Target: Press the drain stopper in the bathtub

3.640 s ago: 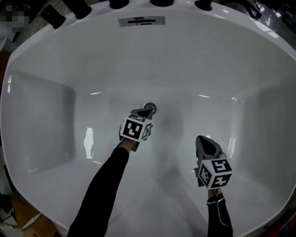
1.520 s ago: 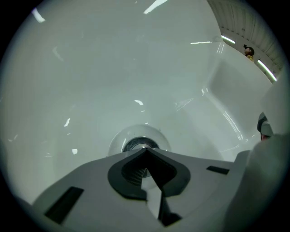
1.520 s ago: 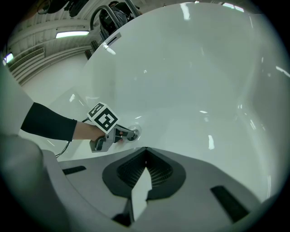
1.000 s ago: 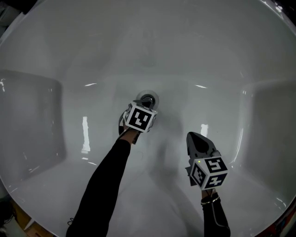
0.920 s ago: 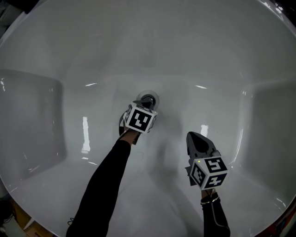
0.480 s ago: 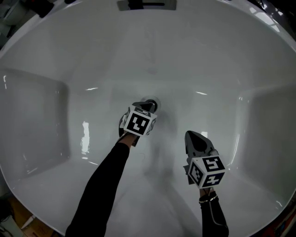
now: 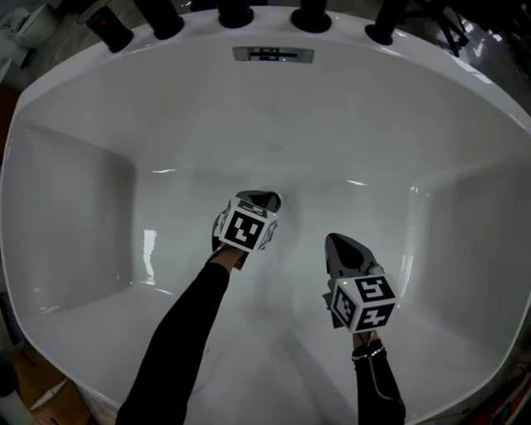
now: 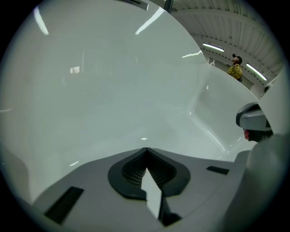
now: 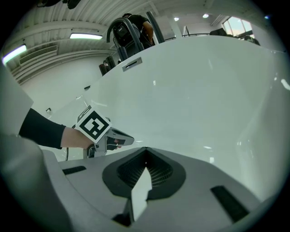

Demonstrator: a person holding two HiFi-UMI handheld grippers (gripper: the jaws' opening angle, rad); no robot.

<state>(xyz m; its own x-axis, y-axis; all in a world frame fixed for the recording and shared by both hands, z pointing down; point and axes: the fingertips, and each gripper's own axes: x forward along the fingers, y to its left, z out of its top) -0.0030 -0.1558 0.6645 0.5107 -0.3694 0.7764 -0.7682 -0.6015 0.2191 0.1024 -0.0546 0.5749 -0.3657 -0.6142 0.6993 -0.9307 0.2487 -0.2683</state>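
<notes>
The white bathtub (image 7: 99, 224) fills the head view. At the middle of its floor my left gripper (image 7: 260, 202) points its shut tip onto the drain stopper (image 7: 276, 199); only a dark sliver of the stopper shows past the nose. The left gripper view shows shut jaws (image 8: 145, 150) against bare white tub wall, with the stopper hidden. My right gripper (image 7: 335, 241) hovers to the right of the drain, apart from it, shut and holding nothing. In the right gripper view, shut jaws (image 9: 145, 149) point past the left gripper (image 9: 108, 135) and the hand on it.
An overflow plate (image 7: 272, 55) sits high on the far wall, below several black tap fittings (image 7: 312, 17) on the rim. Recessed side walls step in at the left (image 7: 75, 216) and right (image 7: 465, 241). A cardboard box (image 7: 37, 386) lies outside the near-left rim.
The head view tilted up, so the far rim, overflow plate and taps came into sight. The left gripper's tip now covers more of the stopper. The right gripper has hardly moved.
</notes>
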